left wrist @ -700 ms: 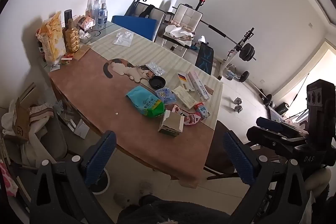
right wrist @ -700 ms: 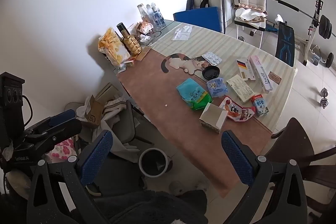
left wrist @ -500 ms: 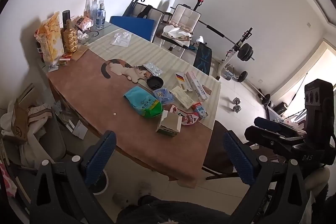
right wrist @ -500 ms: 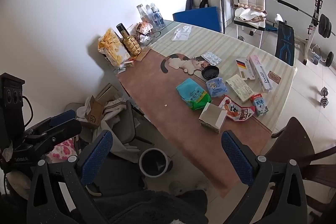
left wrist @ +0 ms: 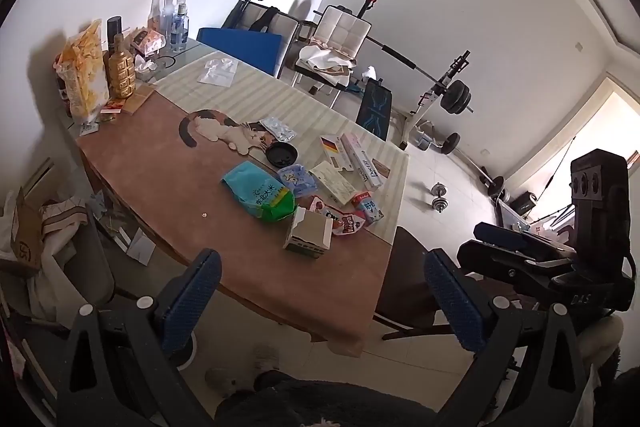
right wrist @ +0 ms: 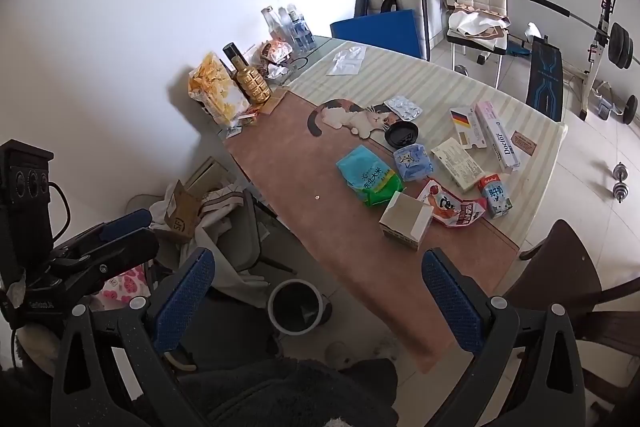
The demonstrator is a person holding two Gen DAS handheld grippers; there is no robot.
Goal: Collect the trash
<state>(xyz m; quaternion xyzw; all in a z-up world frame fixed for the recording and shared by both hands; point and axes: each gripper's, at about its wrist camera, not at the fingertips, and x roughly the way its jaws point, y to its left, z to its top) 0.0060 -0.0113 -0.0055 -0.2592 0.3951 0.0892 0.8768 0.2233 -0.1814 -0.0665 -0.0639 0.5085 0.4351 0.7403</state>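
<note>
Blue-padded left gripper [left wrist: 320, 291] and right gripper [right wrist: 316, 291] both gape wide, empty, hovering near brown table [right wrist: 288, 163] with scattered wrappers; round bin [right wrist: 296, 307] below.

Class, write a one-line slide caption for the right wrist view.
Open right claw hovers above a bin beside a table strewn with packets and boxes.

On the long brown-and-striped table [right wrist: 304, 163], a small beige cardboard box [right wrist: 406, 219] lies nearest, a teal-and-green rice bag [right wrist: 368, 179] just behind it, a red snack wrapper [right wrist: 452, 207] to its right. A round grey bin [right wrist: 296, 307] stands on the floor before the table's near edge.
</note>
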